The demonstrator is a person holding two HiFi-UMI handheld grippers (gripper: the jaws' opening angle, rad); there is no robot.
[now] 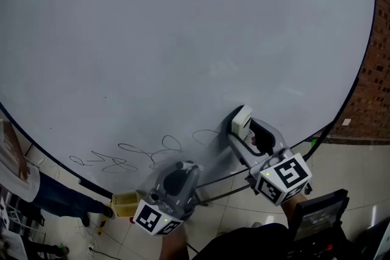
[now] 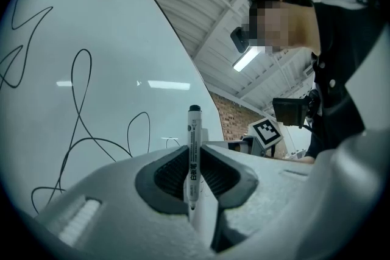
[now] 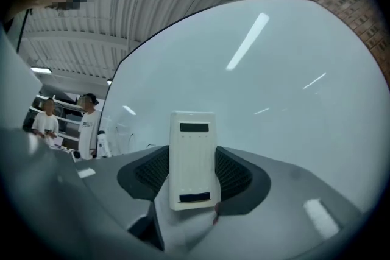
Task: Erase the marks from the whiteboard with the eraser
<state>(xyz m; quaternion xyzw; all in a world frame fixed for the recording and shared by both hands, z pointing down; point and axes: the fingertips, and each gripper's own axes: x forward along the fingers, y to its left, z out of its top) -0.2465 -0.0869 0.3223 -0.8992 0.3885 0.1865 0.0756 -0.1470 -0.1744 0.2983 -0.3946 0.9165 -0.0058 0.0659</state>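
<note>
Eraser (image 3: 194, 158) sat clamped in the right claw (image 1: 244, 131), long axis running out along the jaws toward the whiteboard (image 1: 183, 39), near its lower edge, just right of the marks (image 1: 140, 152); left claw (image 1: 178, 173) pinched a marker (image 2: 193, 149).

The whiteboard (image 1: 183, 39) fills most of the head view. It is a wide pale surface with a thin dark frame. Thin black marks (image 1: 122, 158), loops and scribbles, run in a row on its near part, from the left toward the middle, close to the near edge. Past this edge there is a floor (image 1: 347, 158) of light shiny tiles. A small yellow box (image 1: 124, 204) is just beside the edge; what it rests on I cannot tell.
</note>
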